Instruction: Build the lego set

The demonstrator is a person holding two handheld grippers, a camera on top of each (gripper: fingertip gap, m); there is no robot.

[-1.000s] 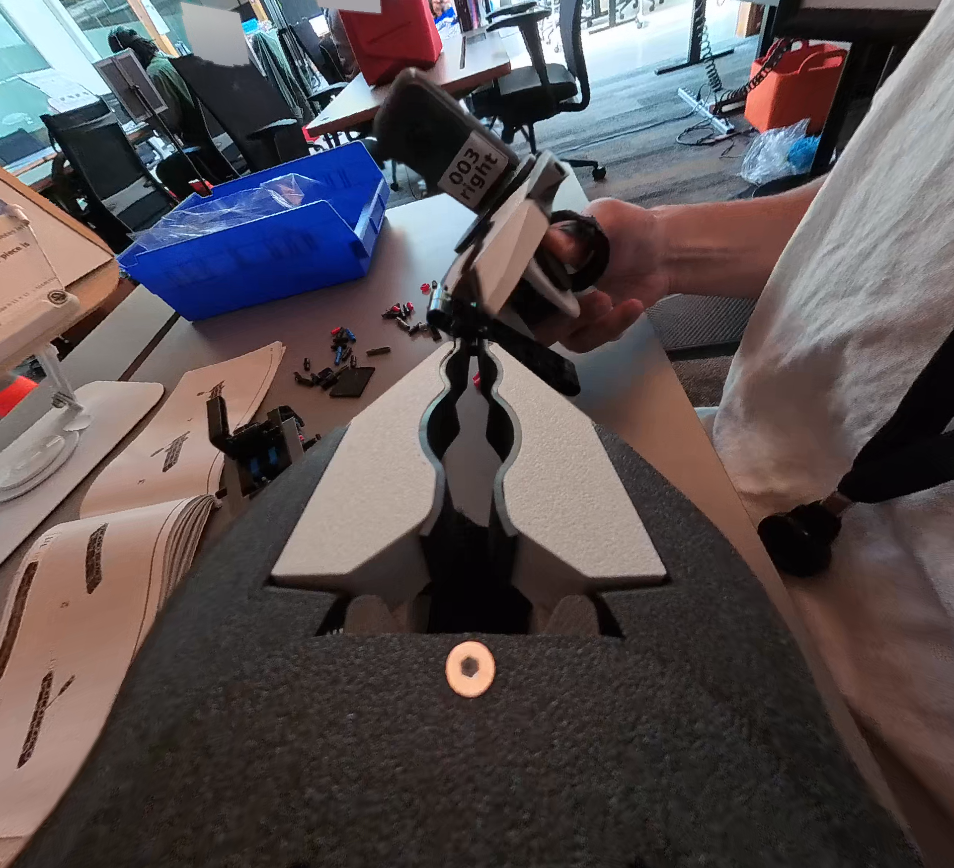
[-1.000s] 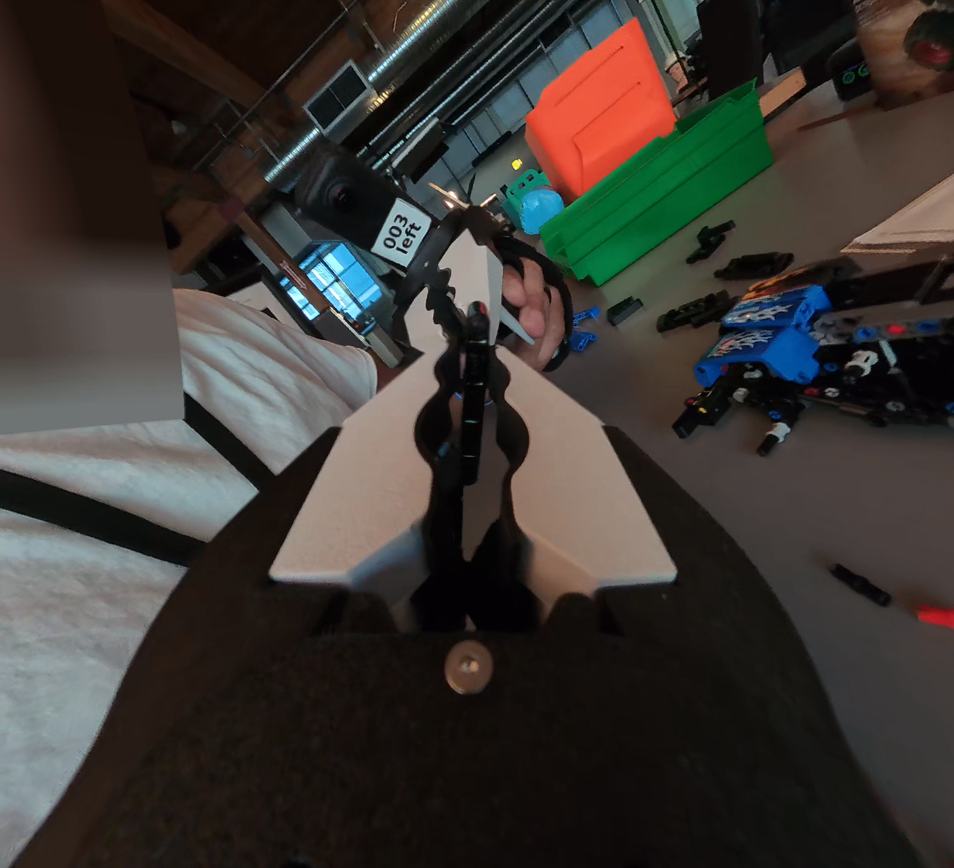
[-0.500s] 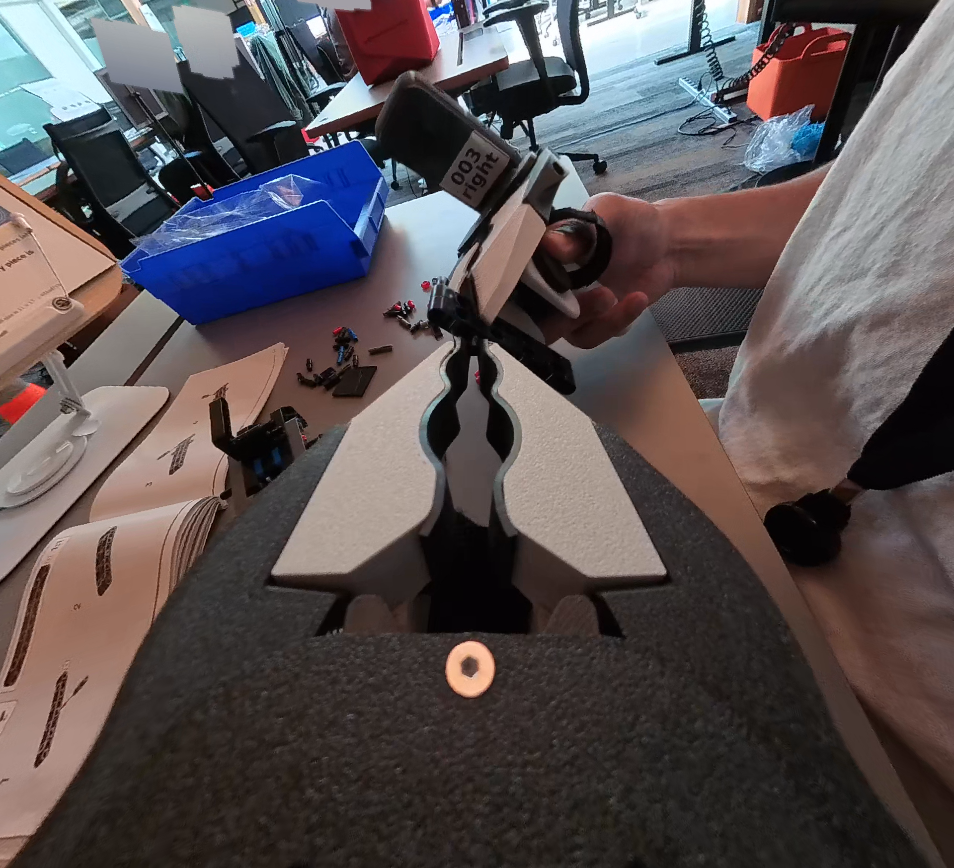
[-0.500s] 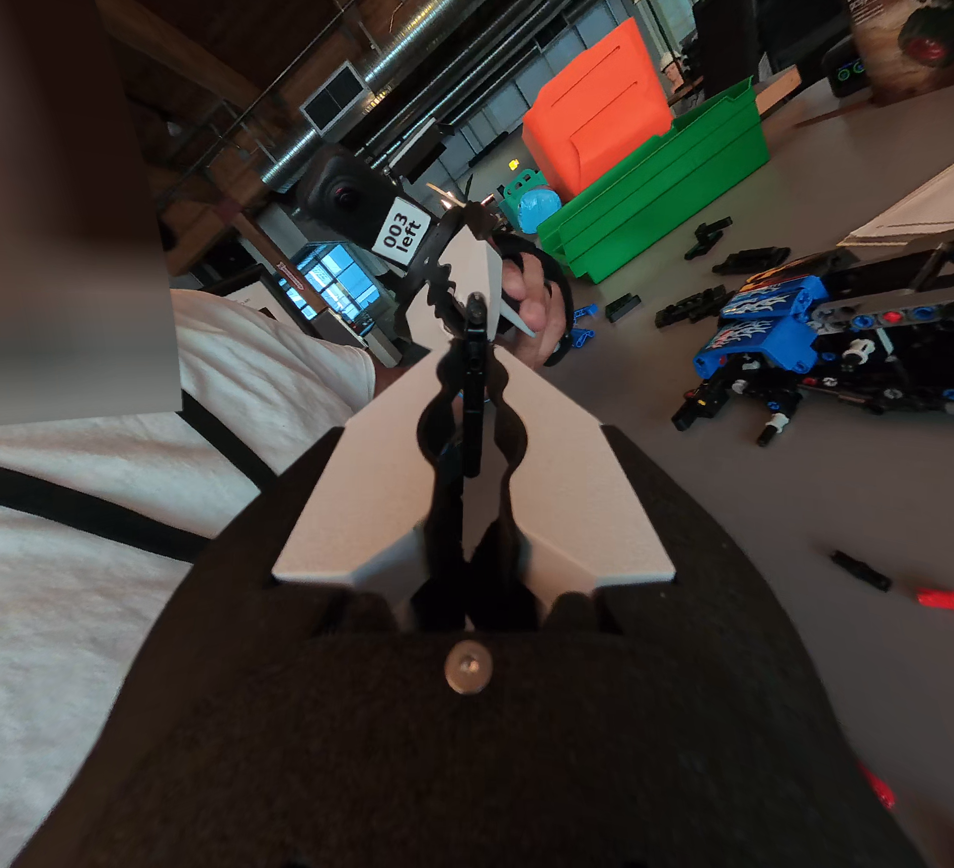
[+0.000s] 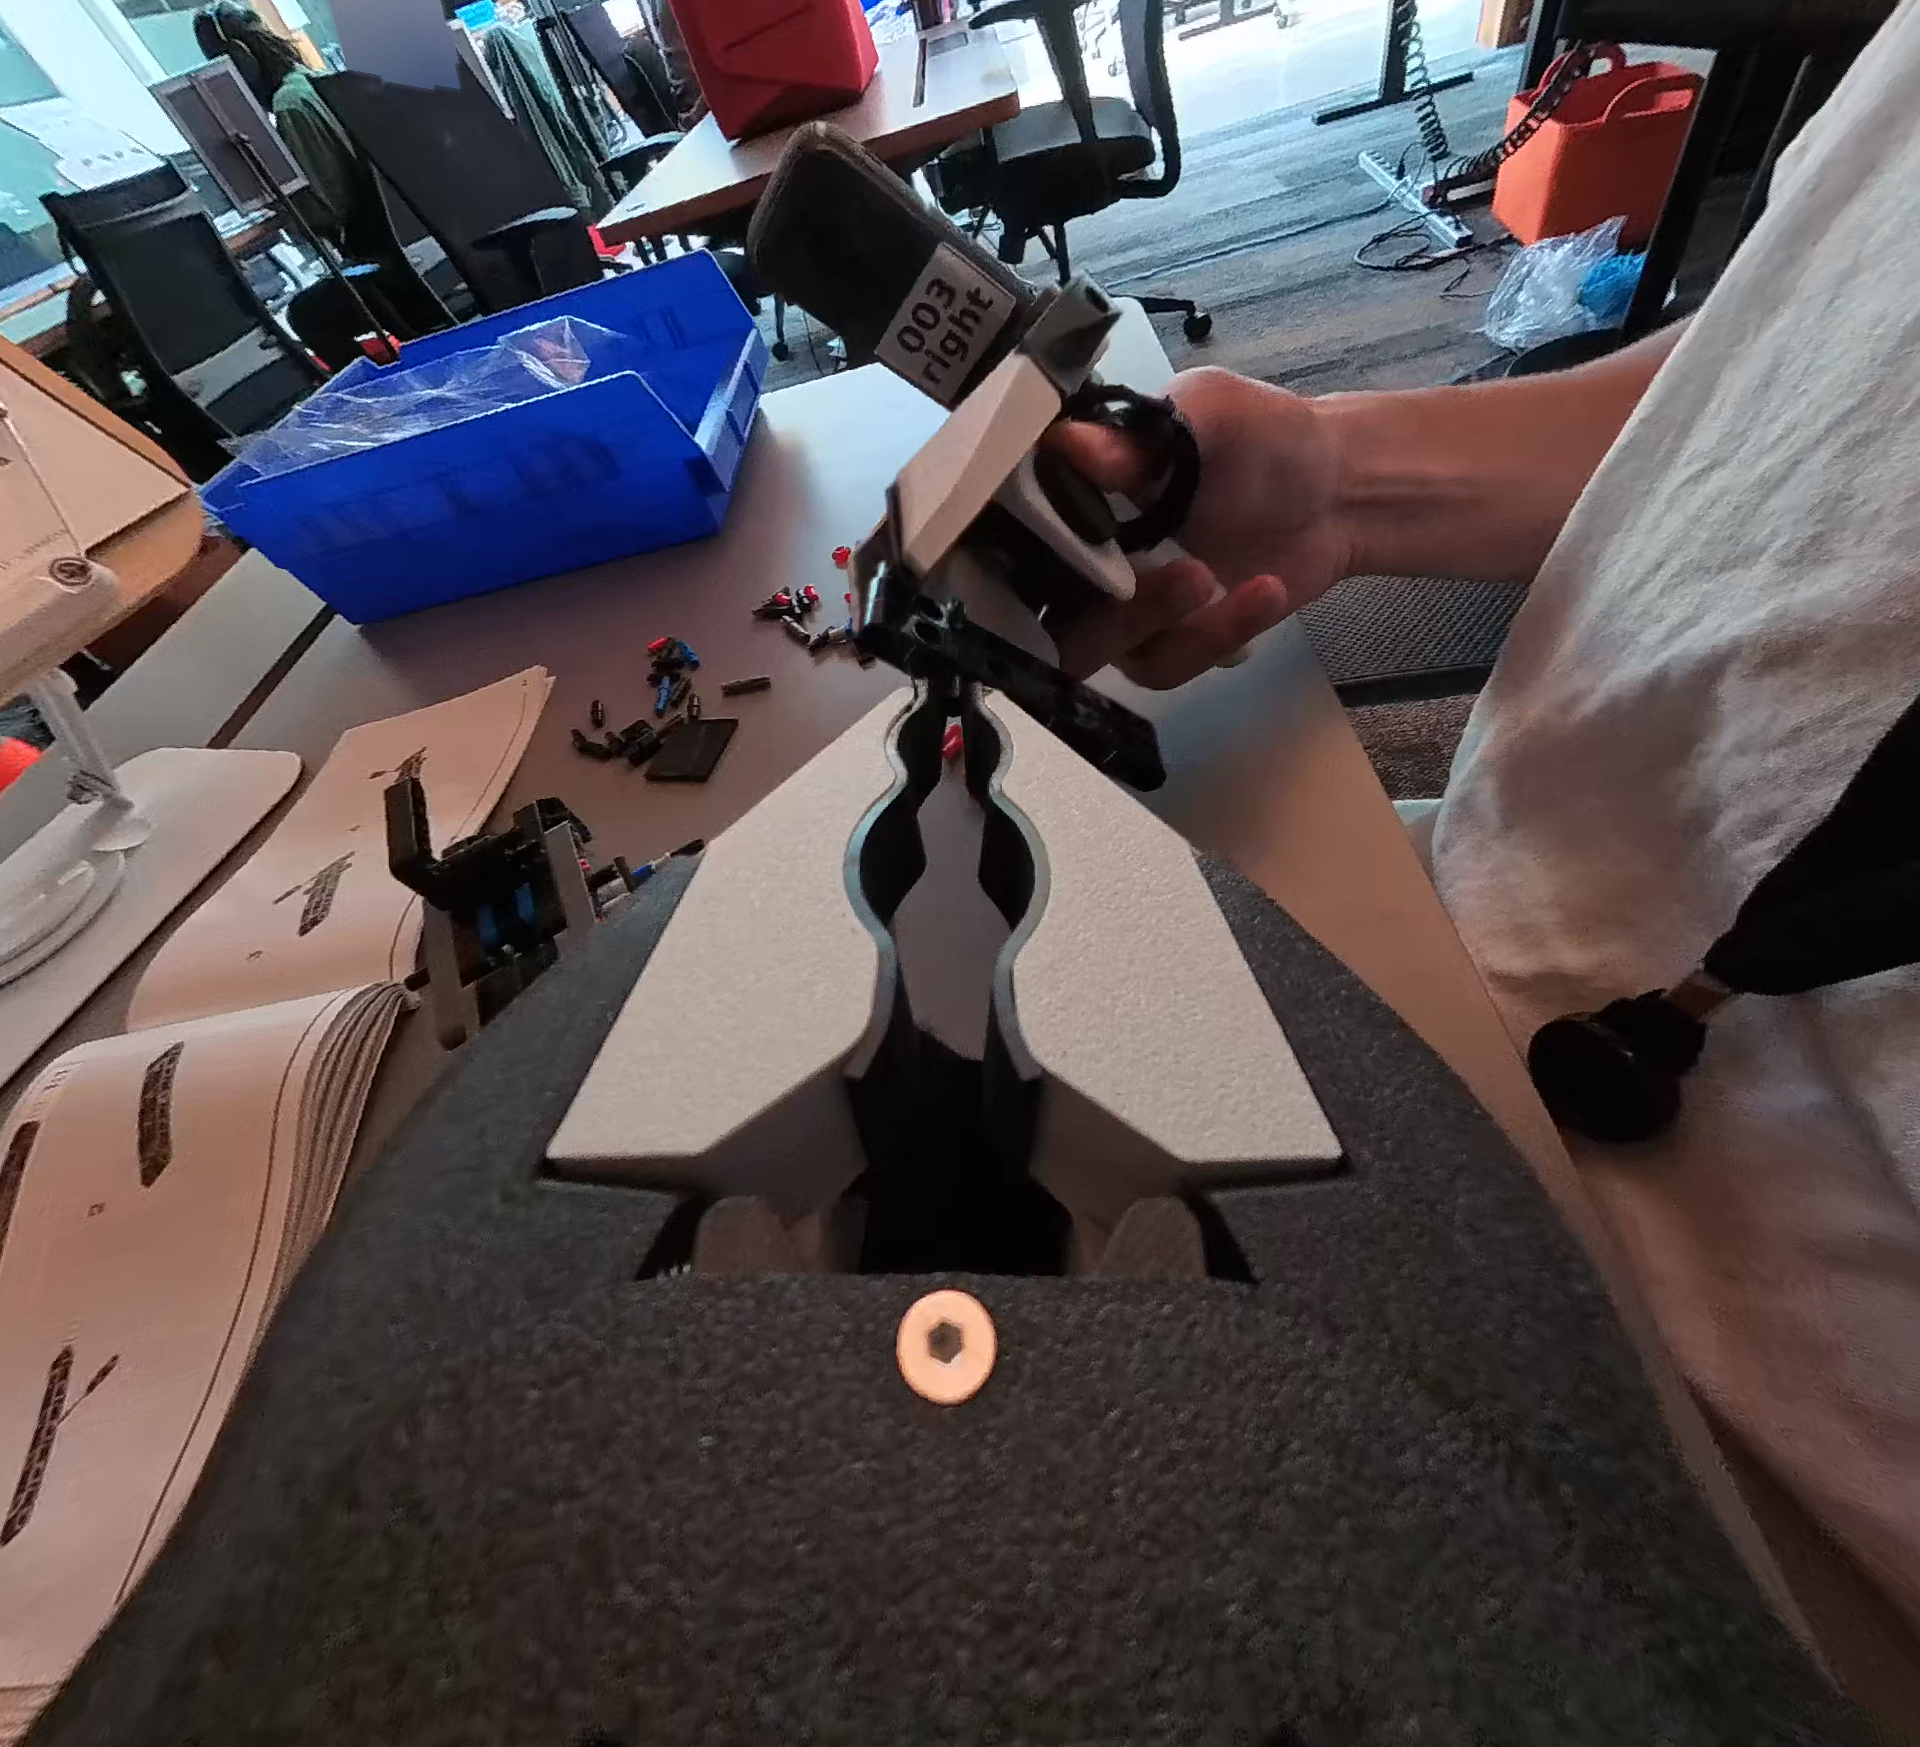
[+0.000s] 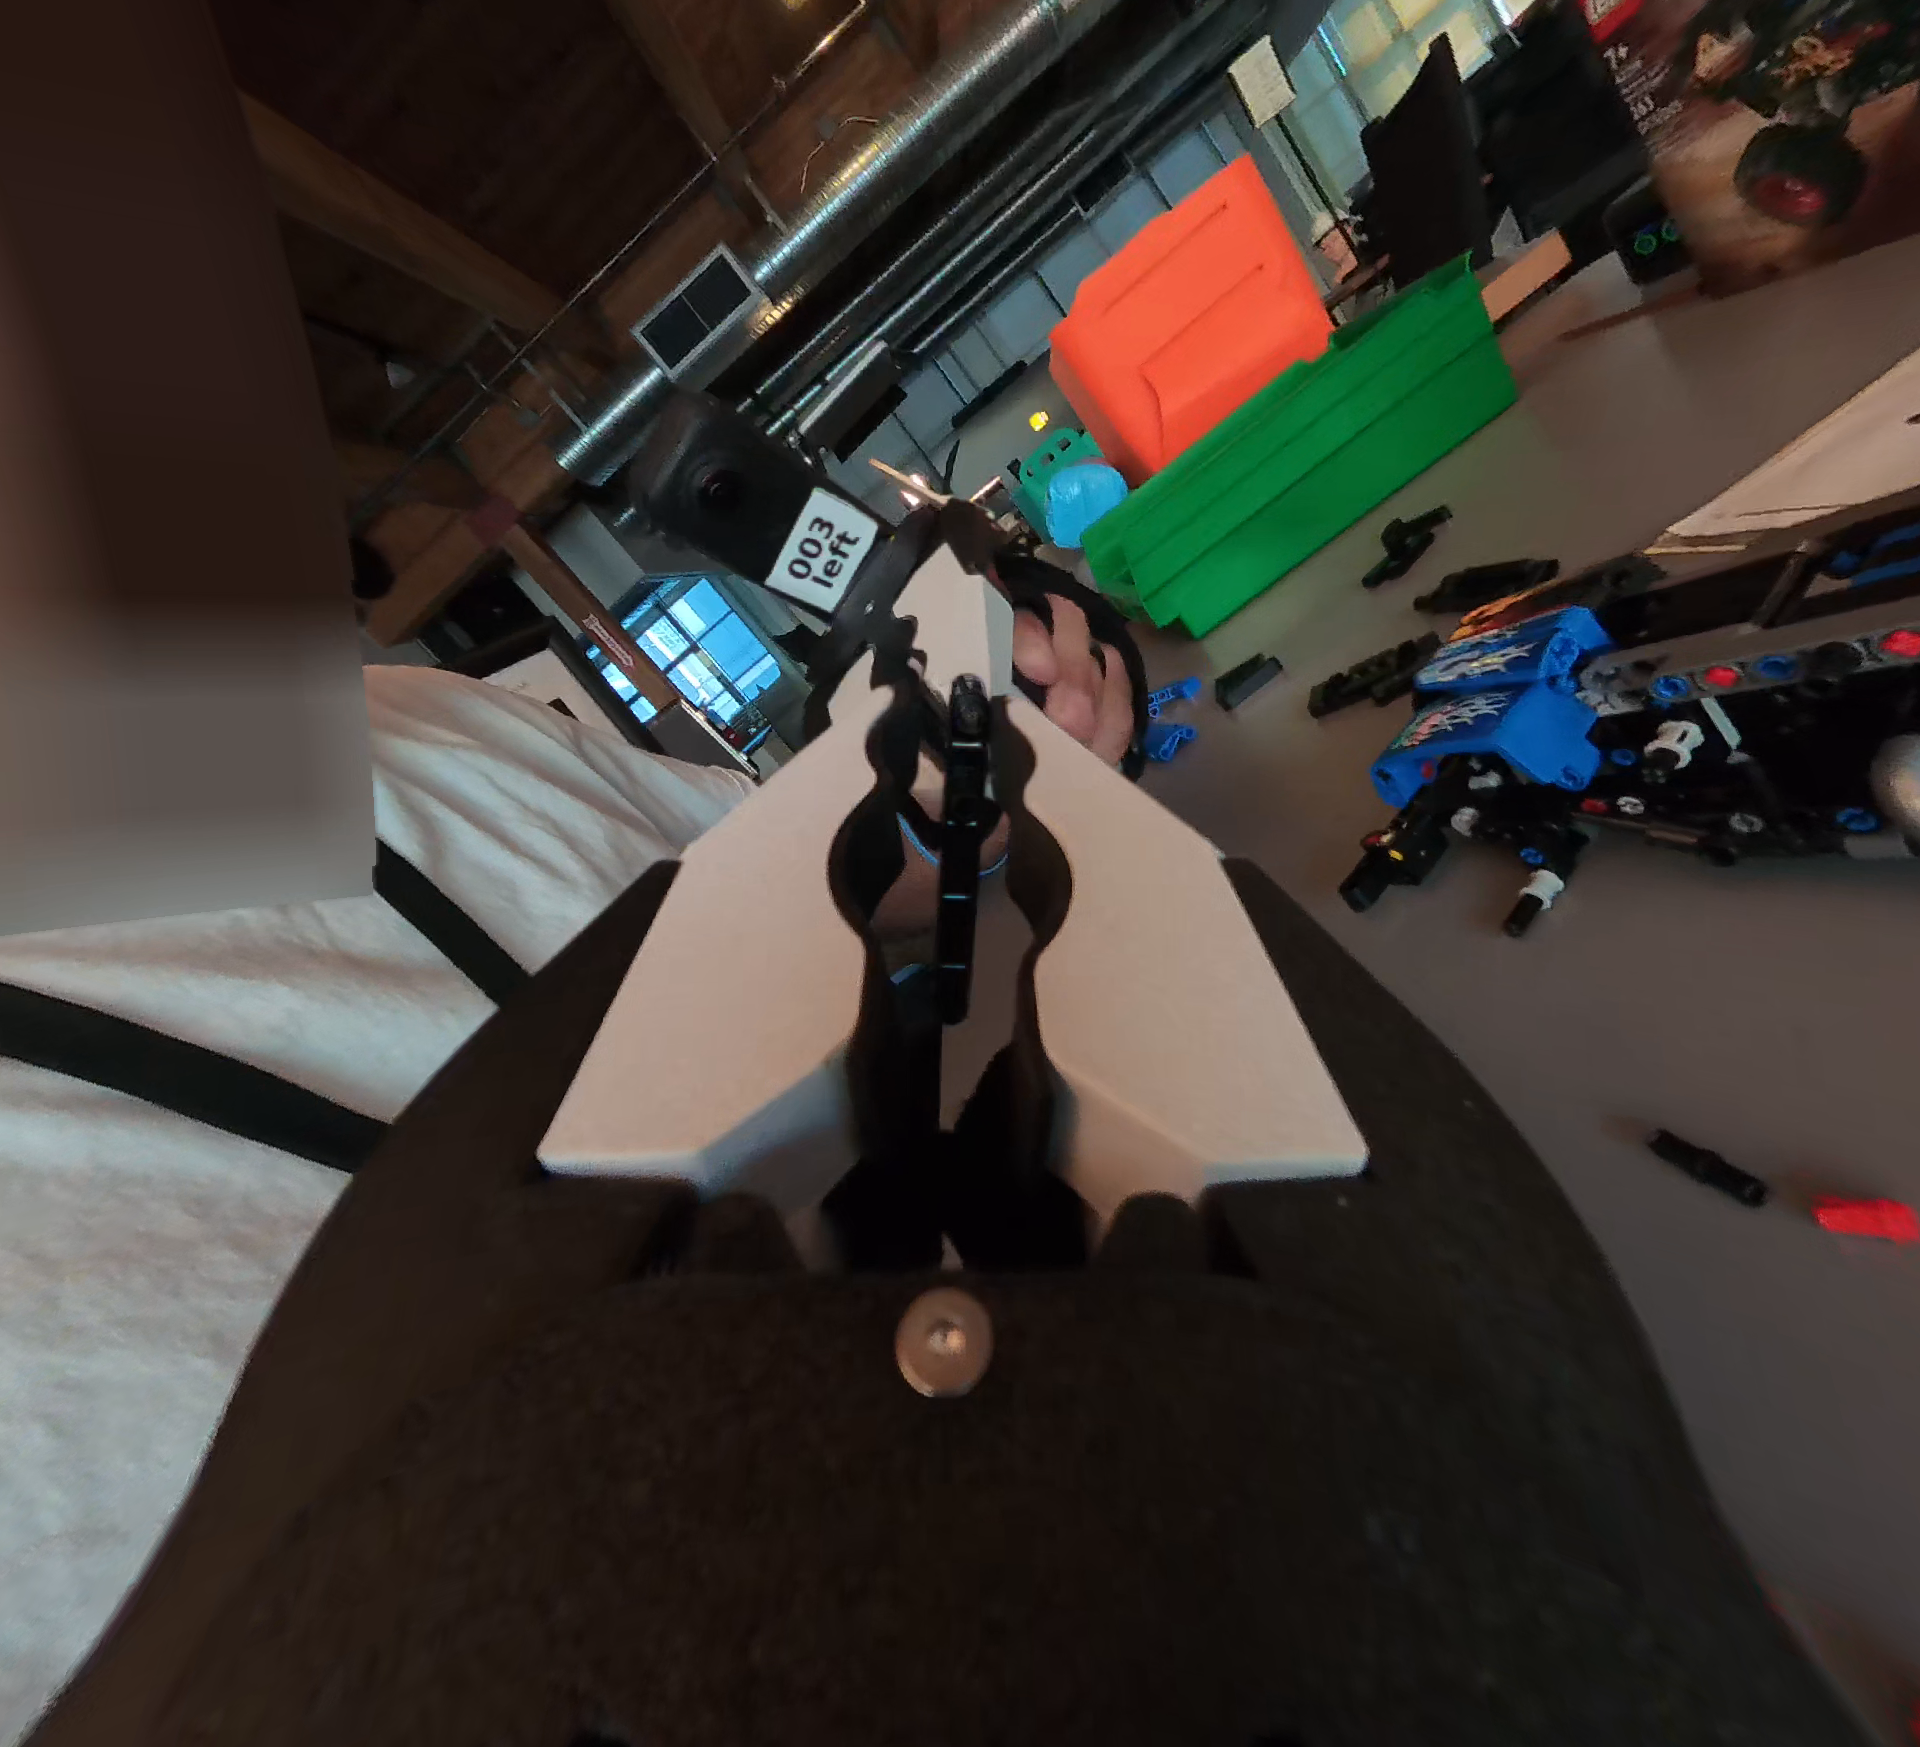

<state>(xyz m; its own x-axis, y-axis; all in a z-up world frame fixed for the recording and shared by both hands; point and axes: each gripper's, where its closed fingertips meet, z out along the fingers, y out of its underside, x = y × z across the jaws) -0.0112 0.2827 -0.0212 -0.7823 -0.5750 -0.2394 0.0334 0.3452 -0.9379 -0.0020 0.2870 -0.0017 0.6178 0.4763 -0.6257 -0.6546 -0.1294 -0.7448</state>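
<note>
- The right gripper is clamped on a black beam, edge-on between its jaws.
- The left gripper pinches a small dark pin, which meets the beam just past its jaws.
- Only the left wrist view shows the open manual left of the jaws; farther left-ahead, a blue bin holds clear plastic.
- Only the right wrist view shows the truck model right of the jaws and a green bin beyond; its contents are hidden.
- Both grips match the earlier frames; the beam has tipped slightly.
</note>
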